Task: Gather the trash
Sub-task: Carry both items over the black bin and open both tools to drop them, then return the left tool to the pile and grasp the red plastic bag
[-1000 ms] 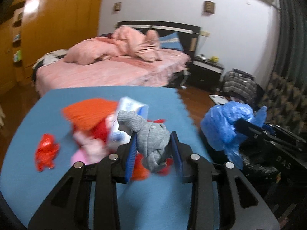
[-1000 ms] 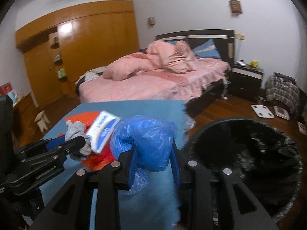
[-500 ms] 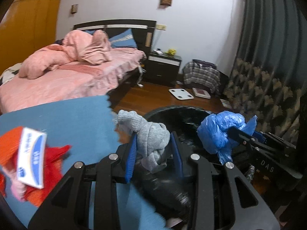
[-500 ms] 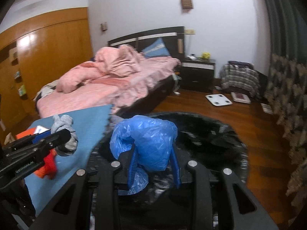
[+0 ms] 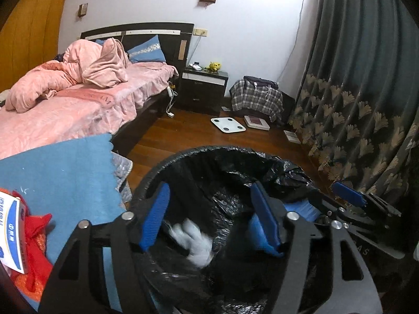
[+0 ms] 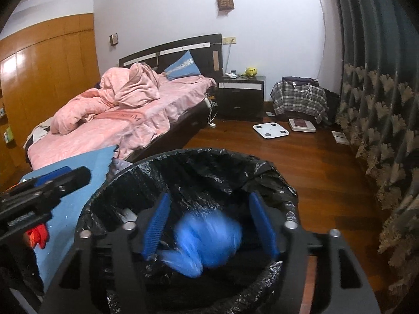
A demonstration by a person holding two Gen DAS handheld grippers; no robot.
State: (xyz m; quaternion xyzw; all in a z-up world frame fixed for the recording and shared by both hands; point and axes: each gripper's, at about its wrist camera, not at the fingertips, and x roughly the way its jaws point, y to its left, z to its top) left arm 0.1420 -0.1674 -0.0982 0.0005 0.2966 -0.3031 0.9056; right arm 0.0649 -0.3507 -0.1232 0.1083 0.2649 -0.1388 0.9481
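Observation:
A black-lined trash bin (image 5: pixel 209 154) stands on the floor beside the blue mat; it also shows in the right wrist view (image 6: pixel 209 157). My left gripper (image 5: pixel 209 219) is open over the bin, and a grey cloth wad (image 5: pixel 195 243), blurred, is below it inside the bin. My right gripper (image 6: pixel 209 225) is open over the bin, and a blue plastic bag (image 6: pixel 209 243), blurred, is between and below its fingers inside the bin. The right gripper shows at the right of the left wrist view (image 5: pixel 348 196).
The blue mat (image 5: pixel 65 172) at left holds red and orange trash (image 5: pixel 34 243) and a white-blue packet (image 5: pixel 13 235). A pink bed (image 5: pixel 65 104), a nightstand (image 5: pixel 204 89), a white scale (image 5: pixel 227 124) and a curtain (image 5: pixel 366 104) surround the bin.
Both grippers moved from the mat to over the bin and opened. The grey wad and the blue bag left the jaws and are dropping into the bin.

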